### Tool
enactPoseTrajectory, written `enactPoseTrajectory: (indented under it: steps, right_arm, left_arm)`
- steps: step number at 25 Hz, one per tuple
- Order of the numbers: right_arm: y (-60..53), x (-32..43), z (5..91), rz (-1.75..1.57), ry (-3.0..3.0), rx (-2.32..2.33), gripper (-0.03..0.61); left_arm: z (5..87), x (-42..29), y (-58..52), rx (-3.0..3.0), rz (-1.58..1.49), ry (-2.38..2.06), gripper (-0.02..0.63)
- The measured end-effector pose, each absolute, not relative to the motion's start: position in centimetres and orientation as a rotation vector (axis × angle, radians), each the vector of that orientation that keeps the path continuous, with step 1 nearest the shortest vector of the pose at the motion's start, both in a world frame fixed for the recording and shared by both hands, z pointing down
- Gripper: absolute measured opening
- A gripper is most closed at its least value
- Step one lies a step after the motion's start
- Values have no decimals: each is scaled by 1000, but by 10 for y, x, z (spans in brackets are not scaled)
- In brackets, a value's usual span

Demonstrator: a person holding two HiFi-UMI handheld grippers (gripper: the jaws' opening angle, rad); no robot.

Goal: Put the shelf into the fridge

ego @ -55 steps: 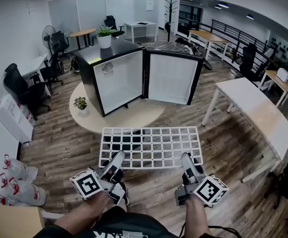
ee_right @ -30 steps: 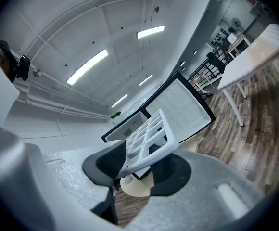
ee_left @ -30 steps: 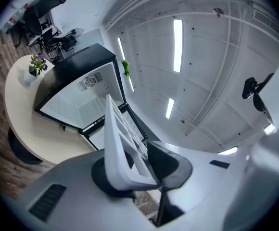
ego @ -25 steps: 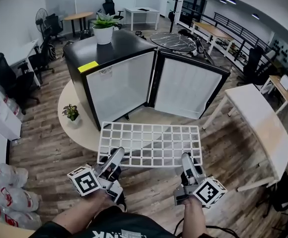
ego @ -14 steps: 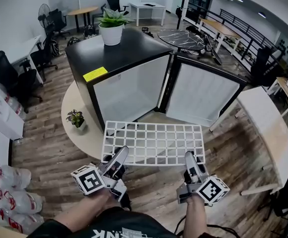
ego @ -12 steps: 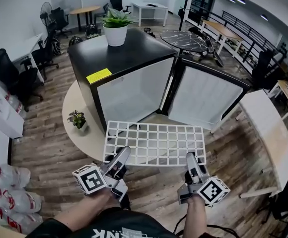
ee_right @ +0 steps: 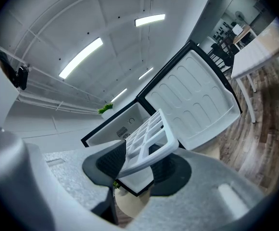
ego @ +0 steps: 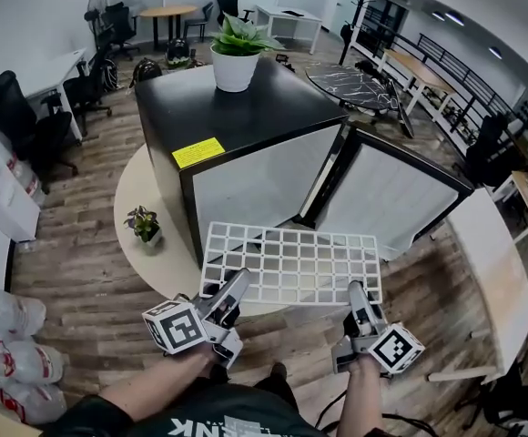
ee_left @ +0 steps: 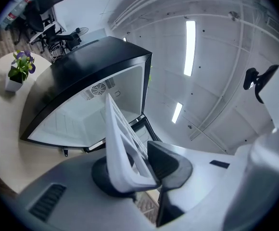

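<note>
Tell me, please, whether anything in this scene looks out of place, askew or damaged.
Only the white grid shelf is out of place. It hangs in the air in front of the open fridge rather than inside it, gripped along its near edge by the left tool and the right tool. Nothing looks spilled or damaged.

Seemingly "NK" on the dark shirt (ego: 211, 413)

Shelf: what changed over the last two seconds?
The shelf has been carried closer to the fridge; in the head view its far edge now overlaps the foot of the open front. The left gripper and right gripper stay shut on its near edge. The door stays open, the potted plant on top.
</note>
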State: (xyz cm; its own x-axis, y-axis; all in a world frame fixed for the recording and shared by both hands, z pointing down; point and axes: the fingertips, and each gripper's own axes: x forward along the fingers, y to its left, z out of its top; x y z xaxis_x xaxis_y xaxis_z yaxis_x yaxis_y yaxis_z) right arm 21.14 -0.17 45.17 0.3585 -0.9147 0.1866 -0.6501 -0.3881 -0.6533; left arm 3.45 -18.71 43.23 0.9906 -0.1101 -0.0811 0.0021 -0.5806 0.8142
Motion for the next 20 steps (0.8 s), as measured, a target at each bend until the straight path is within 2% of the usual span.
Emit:
enactPoseTrajectory:
  steps: [5,12,20]
  right_arm:
    - [-30,232,447,-789,1412,-1998,144]
    - [-60,291,454,-848,1614,-2037,144]
    - [-111,302,469,-923,1834,-1903,144]
  left_arm:
    - [432,51,-197,2177,-197,-151,91]
    - [443,84,-204,2135,-262,-300,91]
    - [468,80,-217,2078,-324,-477,91]
